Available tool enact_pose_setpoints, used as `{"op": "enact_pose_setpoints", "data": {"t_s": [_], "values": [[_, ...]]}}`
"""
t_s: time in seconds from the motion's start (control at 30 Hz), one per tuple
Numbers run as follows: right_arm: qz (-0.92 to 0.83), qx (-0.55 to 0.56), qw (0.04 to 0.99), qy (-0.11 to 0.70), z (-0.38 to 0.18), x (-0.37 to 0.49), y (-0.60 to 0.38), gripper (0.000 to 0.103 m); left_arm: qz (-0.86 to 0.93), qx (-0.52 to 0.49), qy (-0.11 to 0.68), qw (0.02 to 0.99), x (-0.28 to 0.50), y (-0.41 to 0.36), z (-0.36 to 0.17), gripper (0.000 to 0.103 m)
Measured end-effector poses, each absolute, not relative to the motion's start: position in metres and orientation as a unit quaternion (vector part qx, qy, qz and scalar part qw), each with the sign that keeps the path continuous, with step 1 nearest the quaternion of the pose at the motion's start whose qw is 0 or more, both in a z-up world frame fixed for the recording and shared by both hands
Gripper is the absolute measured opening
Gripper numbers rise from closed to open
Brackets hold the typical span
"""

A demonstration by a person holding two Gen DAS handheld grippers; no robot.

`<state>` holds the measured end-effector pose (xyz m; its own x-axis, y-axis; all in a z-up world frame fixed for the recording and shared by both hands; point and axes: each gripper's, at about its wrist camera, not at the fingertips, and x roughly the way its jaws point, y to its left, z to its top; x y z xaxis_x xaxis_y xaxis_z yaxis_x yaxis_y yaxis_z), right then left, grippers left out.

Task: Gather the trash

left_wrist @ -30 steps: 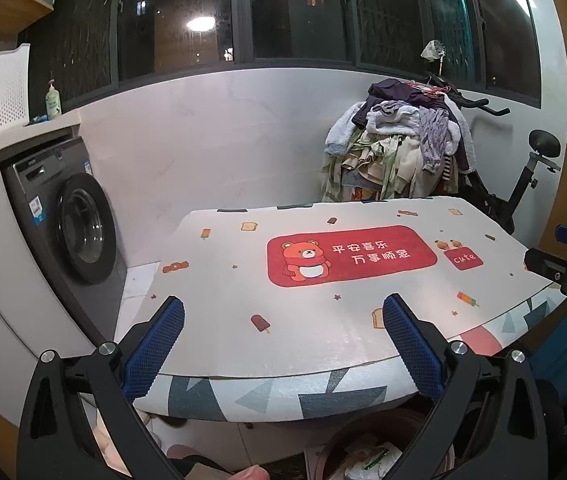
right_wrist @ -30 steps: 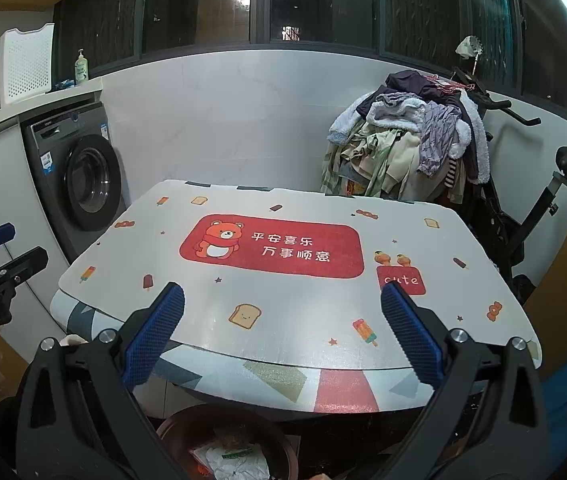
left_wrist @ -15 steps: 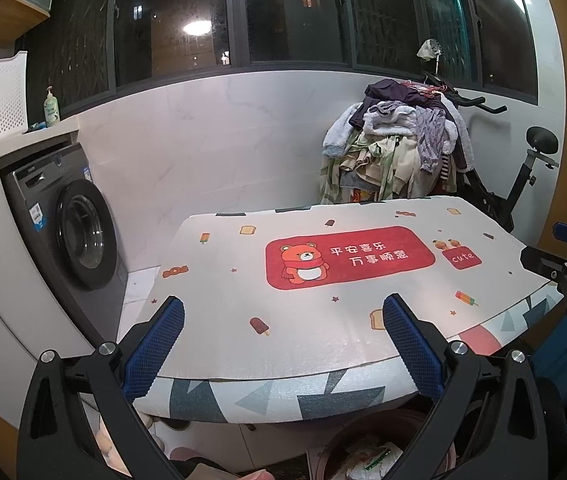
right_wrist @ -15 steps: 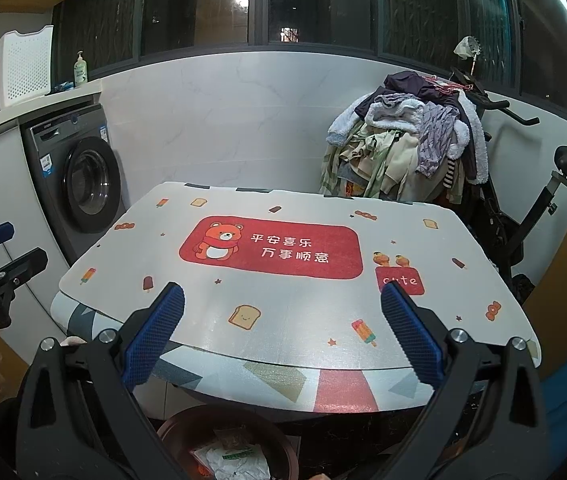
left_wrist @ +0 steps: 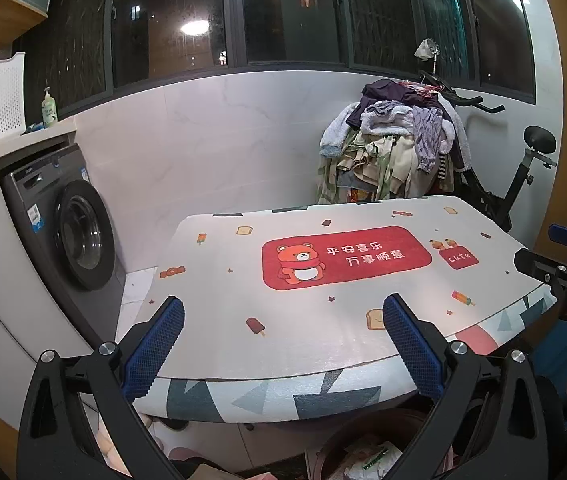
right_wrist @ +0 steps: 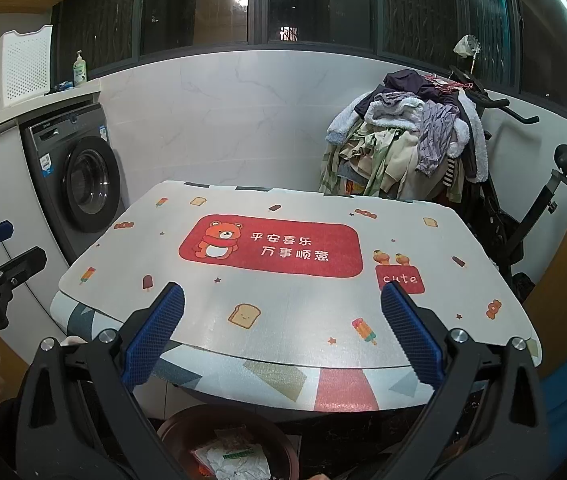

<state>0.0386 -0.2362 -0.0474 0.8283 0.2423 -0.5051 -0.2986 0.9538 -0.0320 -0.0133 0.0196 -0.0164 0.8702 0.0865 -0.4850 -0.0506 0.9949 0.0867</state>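
Both of my hand-held grippers hang spread wide with nothing between the pads: the left hand-held gripper (left_wrist: 283, 344) and the right hand-held gripper (right_wrist: 281, 340), each pointing out over the near edge of the worktop (right_wrist: 303, 308).

The worktop ahead of both carries only its printed mat with the red bear panel; I see no loose trash on it from either view.

The trash I can see is below and behind the fingertips, in the bin (right_wrist: 179, 424), a round dark-red tub on the floor tucked under the worktop's near edge. In it: crumpled white paper or wrappers (right_wrist: 231, 458) and a small packet with green print; more I can't tell.

- From the right hand-held gripper the bin sits almost straight down, a bit toward its left finger.
- From the left hand-held gripper the same bin (left_wrist: 331, 440) lies down and toward its right finger.
- So the bin is between the two, and looks nearer the right one.

My read: the collecting looks done or nearly so, unless more trash lies out of view.
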Motion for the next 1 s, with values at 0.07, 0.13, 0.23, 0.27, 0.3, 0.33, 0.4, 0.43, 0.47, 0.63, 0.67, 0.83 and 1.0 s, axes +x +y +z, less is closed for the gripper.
{"op": "enact_pose_setpoints", "data": {"t_s": [0.07,0.13,0.23,0.27,0.3,0.33,0.4,0.43,0.47,0.63,0.67,0.83,1.0], "values": [[0.142,-0.055,0.954,0.257,-0.0465,0.0382,-0.2363,0.097,0.035,0.036,0.253,0.966,-0.0132,0.0196,-0.0166,0.097],[0.141,-0.055,0.955,0.257,-0.0464,0.0382,-0.2364,0.097,0.036,0.036,0.253,0.966,-0.0133,0.0196,-0.0166,0.097],[0.142,-0.055,0.955,0.257,-0.0474,0.0387,-0.2364,0.097,0.035,0.036,0.252,0.966,-0.0133,0.0196,-0.0165,0.097],[0.141,-0.055,0.955,0.257,-0.0463,0.0382,-0.2367,0.097,0.036,0.036,0.252,0.966,-0.0134,0.0196,-0.0165,0.097],[0.142,-0.055,0.955,0.256,-0.0473,0.0387,-0.2366,0.097,0.036,0.036,0.252,0.966,-0.0133,0.0196,-0.0165,0.097],[0.142,-0.055,0.955,0.256,-0.0462,0.0382,-0.2368,0.097,0.035,0.036,0.252,0.966,-0.0133,0.0196,-0.0166,0.097],[0.142,-0.054,0.955,0.256,-0.0466,0.0383,-0.2369,0.097,0.036,0.036,0.252,0.966,-0.0134,0.0196,-0.0165,0.097],[0.141,-0.054,0.955,0.255,-0.0463,0.0379,-0.2371,0.097,0.035,0.036,0.252,0.966,-0.0134,0.0195,-0.0165,0.097],[0.14,-0.054,0.955,0.256,-0.0472,0.0382,-0.2376,0.097,0.035,0.035,0.252,0.966,-0.0134,0.0194,-0.0165,0.097],[0.14,-0.053,0.955,0.256,-0.0473,0.0377,-0.2382,0.097,0.033,0.034,0.252,0.967,-0.0136,0.0167,-0.0159,0.097],[0.14,-0.054,0.955,0.256,-0.0476,0.0381,-0.2381,0.097,0.034,0.035,0.252,0.967,-0.0135,0.0166,-0.0159,0.097],[0.14,-0.053,0.955,0.256,-0.0473,0.038,-0.2383,0.097,0.033,0.032,0.254,0.966,-0.0134,0.0158,-0.0156,0.097],[0.14,-0.054,0.955,0.256,-0.0477,0.0384,-0.2381,0.097,0.032,0.032,0.253,0.966,-0.0132,0.0149,-0.0143,0.097]]}}
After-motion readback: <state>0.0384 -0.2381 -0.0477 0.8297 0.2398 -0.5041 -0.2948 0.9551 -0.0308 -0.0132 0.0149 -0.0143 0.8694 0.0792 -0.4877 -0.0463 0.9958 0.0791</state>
